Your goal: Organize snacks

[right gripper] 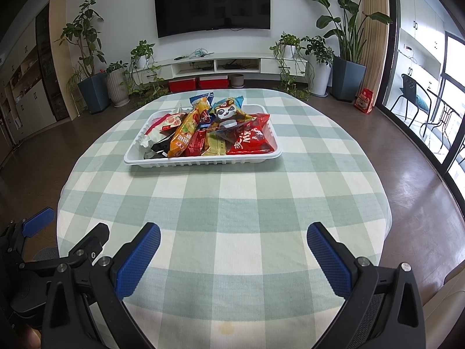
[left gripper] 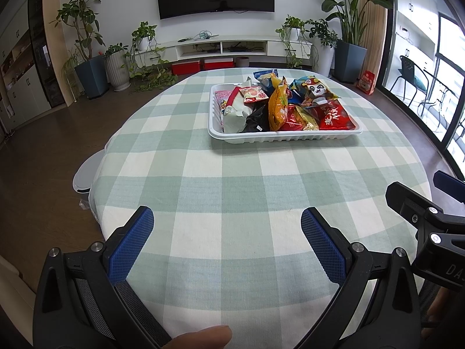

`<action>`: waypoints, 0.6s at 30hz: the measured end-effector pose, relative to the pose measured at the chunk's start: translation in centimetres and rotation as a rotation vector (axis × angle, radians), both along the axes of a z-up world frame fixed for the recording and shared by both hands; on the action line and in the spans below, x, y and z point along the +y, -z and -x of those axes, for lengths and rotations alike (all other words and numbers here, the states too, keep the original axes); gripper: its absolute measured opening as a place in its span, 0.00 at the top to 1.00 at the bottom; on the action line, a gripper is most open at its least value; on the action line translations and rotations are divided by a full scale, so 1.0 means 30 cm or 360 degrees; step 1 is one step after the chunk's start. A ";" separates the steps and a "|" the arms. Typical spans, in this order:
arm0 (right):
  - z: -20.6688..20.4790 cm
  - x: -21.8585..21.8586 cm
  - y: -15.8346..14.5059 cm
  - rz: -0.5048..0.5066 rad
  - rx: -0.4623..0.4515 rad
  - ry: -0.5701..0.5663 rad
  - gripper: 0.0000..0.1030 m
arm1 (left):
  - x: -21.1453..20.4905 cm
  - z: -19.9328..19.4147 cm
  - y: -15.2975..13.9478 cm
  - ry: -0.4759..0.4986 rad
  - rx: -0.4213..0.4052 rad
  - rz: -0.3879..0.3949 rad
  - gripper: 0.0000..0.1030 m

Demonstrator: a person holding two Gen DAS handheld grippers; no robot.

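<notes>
- At the table's near edge, left gripper [left gripper: 226, 226] and right gripper [right gripper: 234, 242] hover spread, holding nothing
- Snacks look already heaped in the far white tray [right gripper: 203, 161]; any next move means a reach across the checked cloth [right gripper: 221, 203]

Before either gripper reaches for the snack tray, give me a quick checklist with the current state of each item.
1. Left gripper open and holding nothing: ok.
2. Right gripper open and holding nothing: ok.
3. White tray resting flat on the checked tablecloth: ok.
4. Cloth between the grippers and the tray free of obstacles: ok.
5. Snacks sorted: not ok, the packets are piled overlapping, the panda packet on top at the back, the red packet at the front right.
6. How many packets lie under the pile: cannot tell.
</notes>
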State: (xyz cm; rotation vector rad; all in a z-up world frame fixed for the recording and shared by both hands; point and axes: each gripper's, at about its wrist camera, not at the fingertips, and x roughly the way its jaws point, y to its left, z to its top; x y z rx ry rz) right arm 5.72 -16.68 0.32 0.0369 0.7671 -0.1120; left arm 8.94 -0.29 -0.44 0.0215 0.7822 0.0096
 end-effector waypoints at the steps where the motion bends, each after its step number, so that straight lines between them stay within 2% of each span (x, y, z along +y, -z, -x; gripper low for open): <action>1: 0.000 0.000 0.000 -0.0001 -0.0001 0.0000 0.00 | 0.000 0.000 0.002 0.0000 0.0001 0.0001 0.00; 18: 0.000 0.000 -0.003 0.0000 0.0001 0.0000 0.00 | 0.000 0.000 0.004 0.0001 0.0003 0.0000 0.00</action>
